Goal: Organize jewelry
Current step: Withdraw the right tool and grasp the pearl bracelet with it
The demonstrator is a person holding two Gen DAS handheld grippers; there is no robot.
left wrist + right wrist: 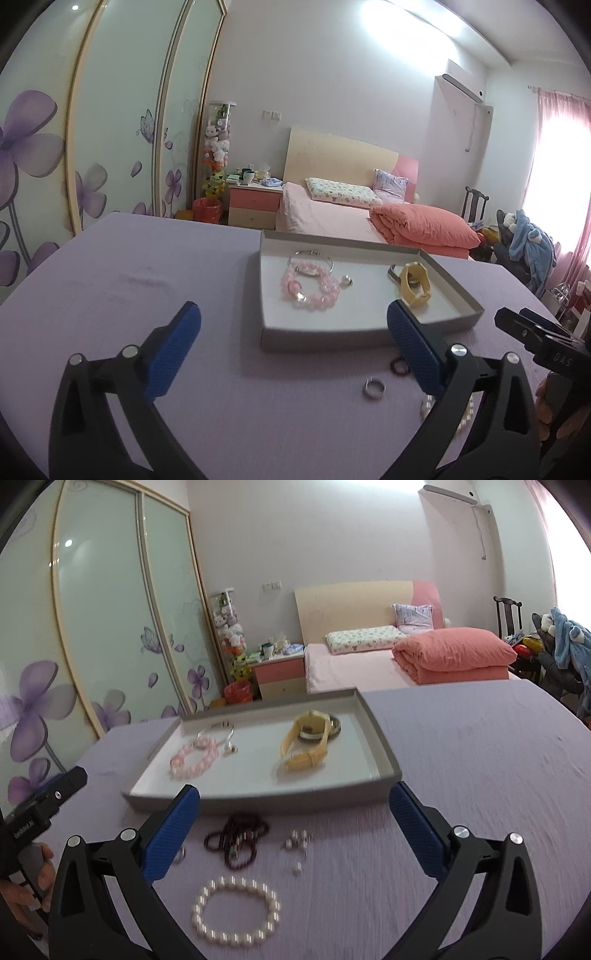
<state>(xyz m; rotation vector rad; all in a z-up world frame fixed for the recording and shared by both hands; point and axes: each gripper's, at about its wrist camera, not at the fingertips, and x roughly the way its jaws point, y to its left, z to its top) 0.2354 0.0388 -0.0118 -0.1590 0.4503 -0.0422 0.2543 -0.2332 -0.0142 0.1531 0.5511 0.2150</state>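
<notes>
So closest to the right gripper (293, 834) there's a white pearl bracelet (236, 912) lying flat on the purple counter (461, 775), and both this one and the left gripper (293, 354) have their fingers spread wide with nothing between them. A bit further out sit a dark red bead string (238, 840) in a bunched heap, a few small pearl earrings (297, 843) and a silver ring (375, 388), all loose on the cloth and not yet in the tray. My guess is the pearls are the easy one: light, the beads are hard but the loop flops, so pinch across one side of the ring of beads rather than trying to span it. The bead string will probably droop and tangle, and the ring and earrings look fiddly and slippery, easy to flick away. Past those is the grey tray (258, 799), already holding a pink bead bracelet (194, 758), a silver bangle (312, 260) and a yellow watch (306, 744). Bedroom stuff behind.
</notes>
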